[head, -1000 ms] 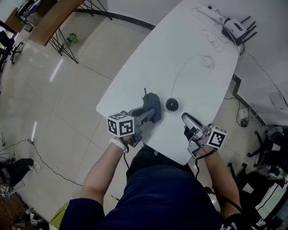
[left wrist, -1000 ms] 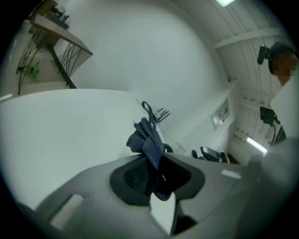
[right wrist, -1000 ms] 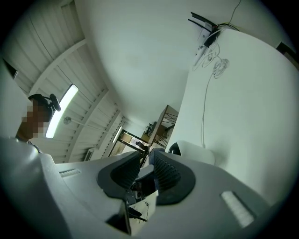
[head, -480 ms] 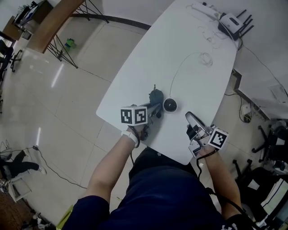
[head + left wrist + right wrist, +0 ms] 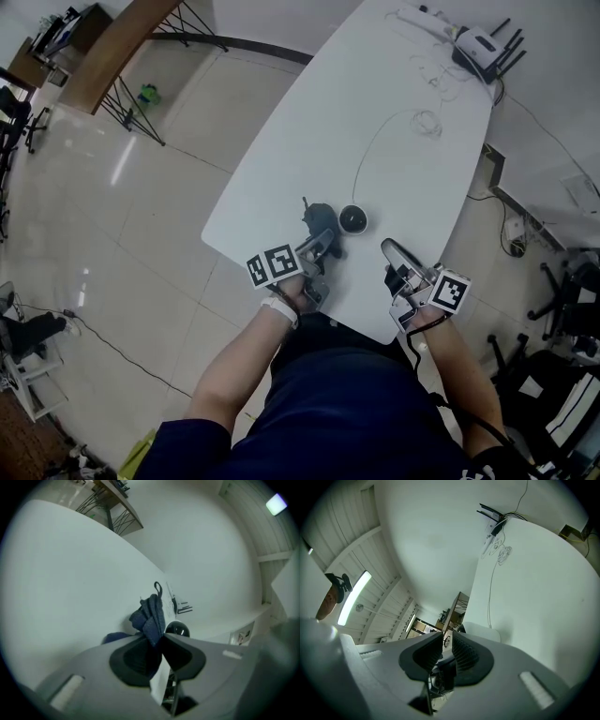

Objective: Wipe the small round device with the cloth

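left gripper: clamped on cloth; nearer of the two
device: just right of cloth, by table near edge
right gripper: closing on nothing

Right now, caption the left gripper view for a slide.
Left gripper pinching crumpled dark blue cloth beside small round black device.

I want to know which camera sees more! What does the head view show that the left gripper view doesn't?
Only the head view shows the right gripper, its jaws closing with nothing between them, and the person's arms. Only the left gripper view shows, from close up, the left gripper pinching the cloth, plus a ceiling light. Both show the cloth, the small round device right beside it, and the white table.
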The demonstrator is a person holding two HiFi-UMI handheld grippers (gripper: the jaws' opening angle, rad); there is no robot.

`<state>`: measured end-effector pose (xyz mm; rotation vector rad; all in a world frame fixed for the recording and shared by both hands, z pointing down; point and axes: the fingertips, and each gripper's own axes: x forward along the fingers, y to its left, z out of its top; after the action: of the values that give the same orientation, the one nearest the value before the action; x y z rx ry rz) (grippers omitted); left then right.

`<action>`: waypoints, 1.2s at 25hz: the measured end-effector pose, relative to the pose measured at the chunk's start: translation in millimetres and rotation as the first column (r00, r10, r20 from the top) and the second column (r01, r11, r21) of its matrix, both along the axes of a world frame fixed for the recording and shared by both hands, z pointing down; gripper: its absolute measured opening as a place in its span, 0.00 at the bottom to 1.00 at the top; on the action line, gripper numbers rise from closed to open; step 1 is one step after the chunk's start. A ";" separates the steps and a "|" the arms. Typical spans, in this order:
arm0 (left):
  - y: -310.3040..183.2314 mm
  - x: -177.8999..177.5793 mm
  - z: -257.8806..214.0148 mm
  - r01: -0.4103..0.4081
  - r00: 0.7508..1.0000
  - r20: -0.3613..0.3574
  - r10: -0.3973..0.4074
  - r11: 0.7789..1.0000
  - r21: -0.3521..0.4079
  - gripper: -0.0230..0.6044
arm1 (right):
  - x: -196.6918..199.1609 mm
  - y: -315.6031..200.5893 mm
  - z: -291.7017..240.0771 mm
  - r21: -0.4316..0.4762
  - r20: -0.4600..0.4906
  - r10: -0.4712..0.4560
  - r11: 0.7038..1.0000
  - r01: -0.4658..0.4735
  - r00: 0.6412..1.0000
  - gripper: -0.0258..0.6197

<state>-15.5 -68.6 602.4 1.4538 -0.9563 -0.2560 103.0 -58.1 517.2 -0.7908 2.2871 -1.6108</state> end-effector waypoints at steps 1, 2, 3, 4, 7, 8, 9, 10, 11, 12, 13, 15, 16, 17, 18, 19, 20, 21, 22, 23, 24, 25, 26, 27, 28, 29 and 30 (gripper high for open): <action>3.5 0.7 -0.3 0.020 1.000 -0.016 -0.020 1.000 -0.006 0.16 | -0.2 0.7 -0.2 0.000 -0.002 -0.002 1.000 0.002 1.000 0.14; 6.8 1.7 -1.4 0.039 0.999 -0.032 -0.040 0.999 -0.012 0.16 | -0.5 1.6 -0.6 0.001 -0.003 -0.004 1.000 0.004 1.000 0.14; 9.7 3.1 -3.4 0.055 0.997 -0.049 -0.056 0.998 -0.015 0.16 | -1.1 2.6 -1.1 0.002 -0.003 -0.007 1.000 0.007 1.000 0.14; 11.8 5.0 -6.3 0.067 0.996 -0.065 -0.068 0.998 -0.017 0.16 | -1.6 3.4 -1.3 0.003 -0.003 -0.009 1.000 0.009 1.000 0.14; 13.3 11.7 -18.9 0.085 0.992 -0.099 -0.085 0.996 -0.006 0.16 | -2.0 4.1 -0.1 -0.001 0.001 -0.016 1.000 0.016 1.000 0.14; 12.8 12.4 -24.4 0.089 0.991 -0.099 -0.088 0.996 0.003 0.16 | -2.3 3.8 0.5 0.000 -0.003 -0.020 1.000 0.020 1.000 0.14; 11.9 12.0 -30.5 0.091 0.992 -0.090 -0.089 0.996 0.017 0.16 | -2.6 2.9 1.0 0.006 -0.018 -0.026 1.000 0.026 1.000 0.14; 10.9 11.2 -37.1 0.089 0.994 -0.071 -0.086 0.995 0.037 0.16 | -2.7 0.7 1.6 0.020 -0.053 -0.033 0.999 0.034 0.998 0.14; 9.6 10.5 -44.1 0.080 0.996 -0.044 -0.077 0.995 0.064 0.16 | -3.0 -2.8 2.6 0.041 -0.110 -0.041 0.998 0.046 0.993 0.13; 8.3 10.2 -51.1 0.062 0.998 -0.009 -0.061 0.993 0.096 0.16 | -4.1 -7.5 4.4 0.069 -0.182 -0.052 0.995 0.066 0.982 0.13; 6.7 10.3 -57.5 0.035 0.999 0.034 -0.040 0.991 0.132 0.16 | -6.2 -13.1 6.8 0.101 -0.262 -0.066 0.990 0.095 0.963 0.13; 3.6 12.0 -68.3 -0.044 0.988 0.151 0.013 0.979 0.201 0.16 | -13.0 -25.9 11.1 0.164 -0.428 -0.092 0.970 0.177 0.899 0.13; 2.7 15.3 -74.3 -0.098 0.975 0.216 0.047 0.968 0.233 0.16 | -17.8 -32.0 12.3 0.194 -0.504 -0.102 0.954 0.227 0.858 0.14; 2.8 20.6 -80.7 -0.160 0.956 0.280 0.084 0.952 0.261 0.16 | -23.1 -37.2 12.8 0.221 -0.572 -0.108 0.934 0.279 0.813 0.16; 3.7 26.8 -86.8 -0.228 0.931 0.345 0.122 0.931 0.285 0.16 | -28.7 -41.1 13.1 0.244 -0.631 -0.111 0.911 0.332 0.768 0.18; 5.0 33.1 -92.3 -0.300 0.897 0.413 0.157 0.903 0.307 0.16 | -34.6 -43.4 13.5 0.262 -0.679 -0.114 0.886 0.384 0.726 0.19; 6.6 39.2 -96.7 -0.376 0.853 0.487 0.187 0.867 0.326 0.16 | -40.5 -44.3 14.3 0.272 -0.714 -0.119 0.861 0.430 0.690 0.20; 8.4 44.5 -99.5 -0.454 0.798 0.566 0.206 0.823 0.341 0.16 | -45.8 -44.0 15.7 0.276 -0.738 -0.127 0.840 0.467 0.663 0.20; 9.8 48.1 -99.8 -0.528 0.734 0.646 0.211 0.775 0.347 0.16 | -49.8 -43.2 17.5 0.273 -0.751 -0.136 0.827 0.492 0.646 0.20; 10.7 49.7 -98.3 -0.589 0.671 0.713 0.203 0.731 0.346 0.16 | -51.8 -42.2 19.9 0.267 -0.758 -0.145 0.821 0.505 0.636 0.20; 11.3 49.5 -97.1 -0.626 0.629 0.753 0.192 0.700 0.344 0.16 | -52.0 -41.2 22.7 0.258 -0.763 -0.150 0.821 0.509 0.629 0.20; 11.2 47.4 -97.1 -0.634 0.623 0.759 0.189 0.690 0.349 0.16 | -51.0 -40.3 25.8 0.249 -0.767 -0.154 0.824 0.509 0.623 0.20; 9.8 42.4 -98.5 -0.614 0.650 0.736 0.192 0.702 0.359 0.16 | -49.9 -39.3 28.5 0.239 -0.769 -0.157 0.828 0.507 0.619 0.20; 6.7 34.4 -100.6 -0.574 0.694 0.693 0.196 0.731 0.368 0.16 | -49.5 -38.4 30.3 0.233 -0.768 -0.160 0.833 0.502 0.621 0.20; 1.7 23.6 -102.0 -0.526 0.737 0.648 0.195 0.767 0.367 0.16 | -49.6 -37.9 30.9 0.229 -0.763 -0.162 0.838 0.496 0.626 0.21; -4.7 10.2 -100.2 -0.481 0.766 0.615 0.189 0.802 0.354 0.16 | -49.9 -37.8 30.8 0.227 -0.757 -0.163 0.842 0.489 0.632 0.20; -12.0 -4.5 -94.3 -0.448 0.779 0.600 0.183 0.832 0.327 0.16 | -50.2 -38.0 30.5 0.226 -0.753 -0.164 0.845 0.485 0.637 0.20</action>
<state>-20.0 -80.7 508.1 2.1776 -1.1171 0.2375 52.9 -96.1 547.7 -1.0501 3.3585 -0.8947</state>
